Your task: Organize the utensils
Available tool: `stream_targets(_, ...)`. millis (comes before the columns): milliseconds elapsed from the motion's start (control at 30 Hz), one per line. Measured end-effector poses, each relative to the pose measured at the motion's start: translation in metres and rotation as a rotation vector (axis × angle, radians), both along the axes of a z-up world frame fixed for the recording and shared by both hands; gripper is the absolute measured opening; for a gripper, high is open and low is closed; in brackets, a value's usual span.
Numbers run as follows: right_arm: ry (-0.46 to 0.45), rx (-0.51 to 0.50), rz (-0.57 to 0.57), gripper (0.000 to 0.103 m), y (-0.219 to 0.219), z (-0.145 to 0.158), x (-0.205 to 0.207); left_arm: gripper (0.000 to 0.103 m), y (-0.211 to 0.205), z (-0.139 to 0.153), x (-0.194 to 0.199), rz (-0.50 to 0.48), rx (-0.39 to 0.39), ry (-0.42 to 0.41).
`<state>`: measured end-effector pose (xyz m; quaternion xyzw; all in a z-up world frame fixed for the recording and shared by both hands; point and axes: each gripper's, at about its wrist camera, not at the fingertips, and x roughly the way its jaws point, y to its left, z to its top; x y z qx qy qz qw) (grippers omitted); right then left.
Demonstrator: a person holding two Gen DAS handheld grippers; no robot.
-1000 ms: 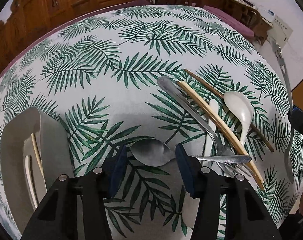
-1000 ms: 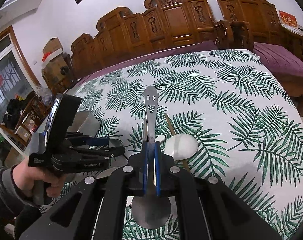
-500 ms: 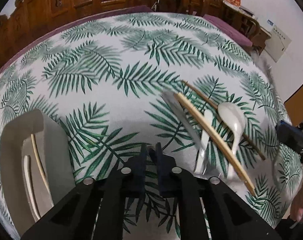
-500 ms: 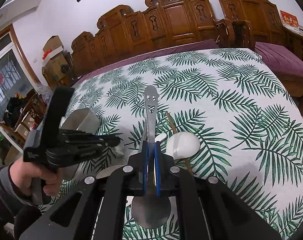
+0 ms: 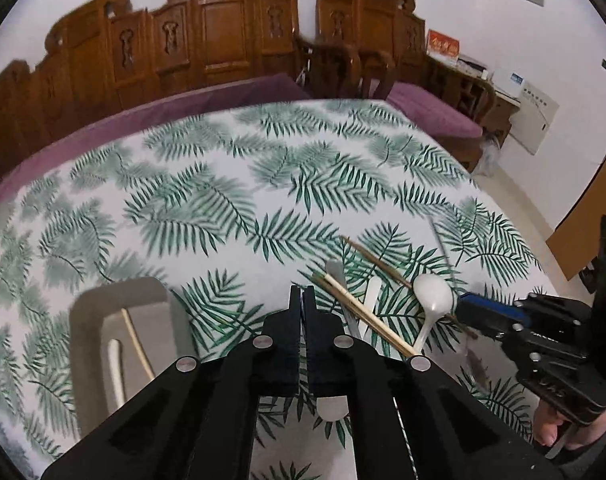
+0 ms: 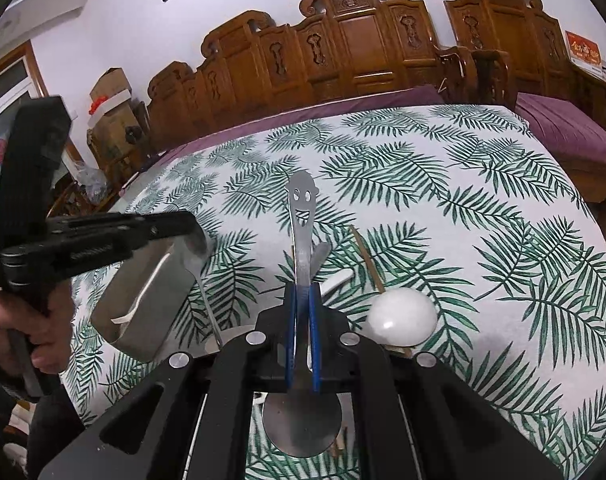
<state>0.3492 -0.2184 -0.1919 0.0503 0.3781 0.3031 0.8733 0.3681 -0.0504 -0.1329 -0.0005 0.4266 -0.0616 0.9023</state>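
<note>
My left gripper [image 5: 302, 294] is shut on a metal spoon whose bowl [image 5: 331, 409] shows below the fingers, lifted above the table. My right gripper [image 6: 302, 292] is shut on a smiley-handled metal spoon [image 6: 301, 216], handle pointing forward and bowl behind the fingers. A grey tray [image 5: 159, 300] at the left holds a chopstick [image 5: 137, 340] and a white utensil [image 5: 115, 372]. On the cloth lie wooden chopsticks [image 5: 359, 308], a white spoon [image 5: 433, 294] and a metal handle [image 5: 337, 276]. The tray [image 6: 143, 300] and white spoon [image 6: 401, 316] also show in the right wrist view.
The table has a palm-leaf cloth [image 5: 223, 184]. Carved wooden chairs [image 5: 207, 40] and a purple cushion stand behind it. The right gripper's body [image 5: 543, 332] is at the right edge of the left view; the left one [image 6: 63, 236] is over the tray in the right view.
My left gripper closed on the metal spoon that lay between its fingers and lifted it, tilting upward. The right gripper kept hold of its spoon and barely moved.
</note>
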Motion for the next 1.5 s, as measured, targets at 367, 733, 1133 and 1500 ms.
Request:
stream_targets(367,-0.031,-0.006,0.048,0.008,0.028,0.012,-0.018,0.001,0.025,0.041,-0.028,0.045,0.033,-0.083)
stream_targets(733,-0.054,-0.013,0.095,0.008,0.062,0.02,-0.035,0.001,0.077,0.052,-0.053,0.129,0.076,-0.101)
stream_targets(1133,-0.056,-0.024,0.15,0.008,0.088,0.017,-0.04,0.001,0.123,0.039,-0.063,0.197,0.12,-0.085)
stream_targets(1500,-0.04,-0.027,0.19,0.008,0.111,0.009,-0.037,0.001,0.14,-0.005,-0.05,0.161,0.205,0.02)
